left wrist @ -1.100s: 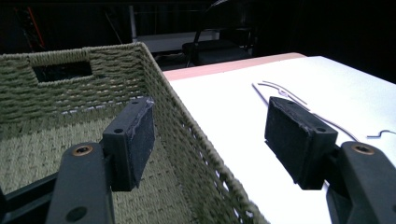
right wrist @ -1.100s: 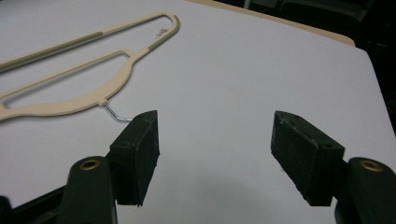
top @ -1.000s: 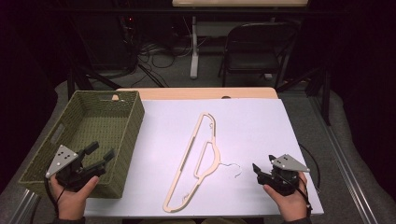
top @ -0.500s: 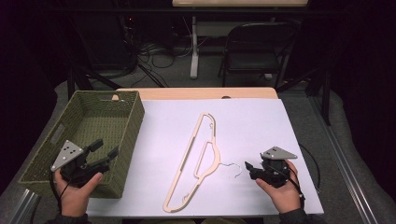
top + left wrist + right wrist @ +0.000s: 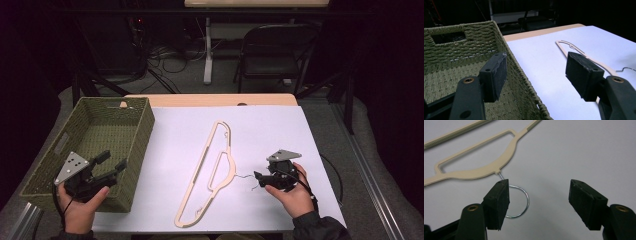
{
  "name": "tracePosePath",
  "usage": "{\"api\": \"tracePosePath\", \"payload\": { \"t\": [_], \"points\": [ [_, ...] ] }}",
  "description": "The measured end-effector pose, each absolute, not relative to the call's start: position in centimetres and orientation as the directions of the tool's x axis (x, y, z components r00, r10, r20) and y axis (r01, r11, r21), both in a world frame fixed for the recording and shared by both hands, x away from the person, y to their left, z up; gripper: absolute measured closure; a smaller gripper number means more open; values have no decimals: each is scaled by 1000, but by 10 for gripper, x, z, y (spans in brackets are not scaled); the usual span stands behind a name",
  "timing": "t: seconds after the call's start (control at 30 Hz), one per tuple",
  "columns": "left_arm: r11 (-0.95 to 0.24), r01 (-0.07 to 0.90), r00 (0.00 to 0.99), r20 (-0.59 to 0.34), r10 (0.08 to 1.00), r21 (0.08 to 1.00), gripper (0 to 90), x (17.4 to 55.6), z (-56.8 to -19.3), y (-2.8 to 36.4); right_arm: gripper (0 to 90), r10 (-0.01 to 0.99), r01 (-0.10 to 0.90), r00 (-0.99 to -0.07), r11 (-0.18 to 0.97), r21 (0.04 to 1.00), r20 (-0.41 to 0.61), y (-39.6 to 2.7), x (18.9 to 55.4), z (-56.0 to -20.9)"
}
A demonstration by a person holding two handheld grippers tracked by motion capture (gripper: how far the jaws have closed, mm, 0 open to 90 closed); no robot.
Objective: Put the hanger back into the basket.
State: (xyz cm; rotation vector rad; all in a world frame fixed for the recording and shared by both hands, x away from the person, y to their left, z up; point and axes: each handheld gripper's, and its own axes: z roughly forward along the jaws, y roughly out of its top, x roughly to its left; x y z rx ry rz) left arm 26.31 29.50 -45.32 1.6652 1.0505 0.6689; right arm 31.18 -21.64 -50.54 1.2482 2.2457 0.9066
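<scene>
While the cream plastic clothes hanger (image 5: 210, 172) lies flat on the white sheet (image 5: 310, 135) covering the desk, its wire hook (image 5: 520, 201) points toward the right gripper (image 5: 261, 178), which hovers just over that hook with its jaws spread apart and nothing between them. Seen from the right gripper view, the hook curves partly behind one jaw. To the hanger's other side stands a green woven basket (image 5: 135, 150); the left gripper (image 5: 112, 162) is held above the basket's near corner, jaws likewise wide apart and gripping nothing.
</scene>
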Motion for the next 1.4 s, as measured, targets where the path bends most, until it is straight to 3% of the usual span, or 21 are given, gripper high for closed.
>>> {"api": "tracePosePath", "payload": {
  "t": [0.7, 1.37, 1.4],
  "points": [
    [-114, 325, 471, -56, 881, 939, 344, 262, -455, 294, 334, 822, 614, -567, 464, 638, -52, -187, 346, -501],
    [-114, 322, 474, -56, 879, 940, 344, 261, -453, 293, 357, 799, 652, -602, 503, 567, -17, -170, 351, -497],
    [-113, 322, 474, -56, 879, 940, 344, 261, -453, 294, 357, 797, 629, -603, 484, 608, -11, -168, 352, -501]
  ]
}}
